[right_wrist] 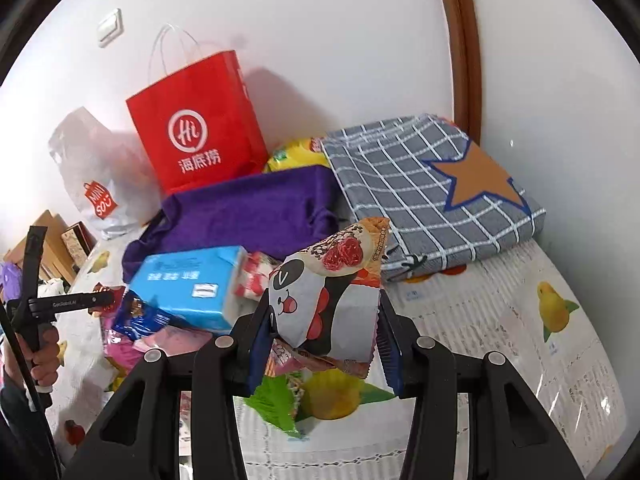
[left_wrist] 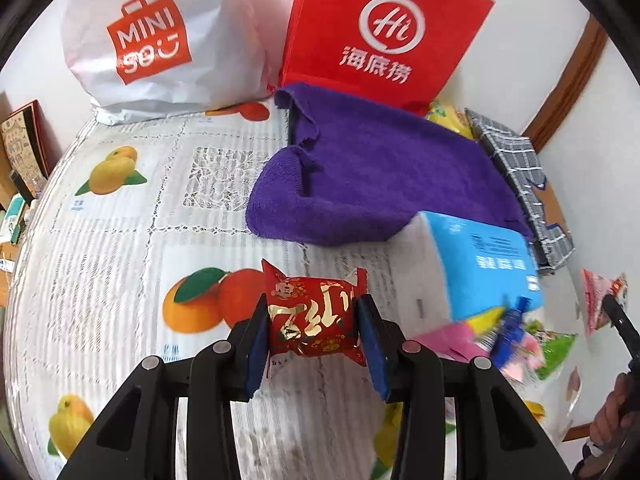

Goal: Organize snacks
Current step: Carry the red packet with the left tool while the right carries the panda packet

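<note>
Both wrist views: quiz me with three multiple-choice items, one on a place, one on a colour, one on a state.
1. The purple towel lies:
A. in front of the red paper bag
B. inside the white bag
C. under the table

2. The tissue pack is mostly:
A. green
B. blue
C. black

3. The left gripper is:
A. empty and wide open
B. shut on a red snack packet
C. holding a towel

Answers: 1 A, the towel spreads at the bag's base. 2 B, its wrapper is light blue. 3 B, both pads press the packet's sides.

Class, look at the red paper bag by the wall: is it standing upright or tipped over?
Upright. The red paper bag stands on its base against the wall, handles pointing up, logo reading level.
</note>
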`<state>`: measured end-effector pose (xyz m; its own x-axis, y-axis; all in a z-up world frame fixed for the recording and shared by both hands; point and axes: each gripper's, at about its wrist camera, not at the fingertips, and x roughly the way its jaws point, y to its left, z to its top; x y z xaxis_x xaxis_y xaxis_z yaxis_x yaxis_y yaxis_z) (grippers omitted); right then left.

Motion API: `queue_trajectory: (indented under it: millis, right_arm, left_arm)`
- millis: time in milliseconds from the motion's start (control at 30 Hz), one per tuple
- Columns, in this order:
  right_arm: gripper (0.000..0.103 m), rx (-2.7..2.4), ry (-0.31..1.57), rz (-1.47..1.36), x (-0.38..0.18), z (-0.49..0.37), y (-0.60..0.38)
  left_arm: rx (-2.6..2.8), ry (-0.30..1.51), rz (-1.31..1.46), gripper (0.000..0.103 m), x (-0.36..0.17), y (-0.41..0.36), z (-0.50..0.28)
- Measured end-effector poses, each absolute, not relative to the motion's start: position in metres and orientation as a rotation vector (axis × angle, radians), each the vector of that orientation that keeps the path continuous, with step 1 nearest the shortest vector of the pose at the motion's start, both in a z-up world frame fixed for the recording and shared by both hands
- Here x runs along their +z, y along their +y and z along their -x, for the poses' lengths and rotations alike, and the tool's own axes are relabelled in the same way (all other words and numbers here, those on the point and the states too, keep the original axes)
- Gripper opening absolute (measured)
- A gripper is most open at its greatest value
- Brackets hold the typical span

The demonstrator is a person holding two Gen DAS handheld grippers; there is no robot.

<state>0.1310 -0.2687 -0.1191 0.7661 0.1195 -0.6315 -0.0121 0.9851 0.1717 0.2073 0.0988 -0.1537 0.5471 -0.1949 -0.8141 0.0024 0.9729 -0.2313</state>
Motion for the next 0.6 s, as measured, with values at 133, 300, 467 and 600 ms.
queue_trajectory:
  millis: [133, 300, 467, 600]
  right_arm:
    - [0.046, 0.094, 0.682, -0.167, -0.108, -0.126, -0.261]
    - [0.046, 0.141, 0.667, -0.15, -0.096, -0.125, -0.245]
    - [0.046, 0.169, 0.674, -0.144, -0.089, -0.135, -0.229]
    - [0.046, 0.178, 0.679, -0.124, -0.081, -0.15, -0.215]
  left_arm:
    - [-0.128, 0.963, 0.201, 0.039, -0.138, 0.092, -0.191]
    - [-0.174, 0.955, 0.206, 0.039, -0.124, 0.077, -0.178]
    - [-0.193, 0.939, 0.202, 0.039, -0.11, 0.065, -0.172]
    - [-0.207, 0.916, 0.181, 0.039, -0.094, 0.054, -0.176]
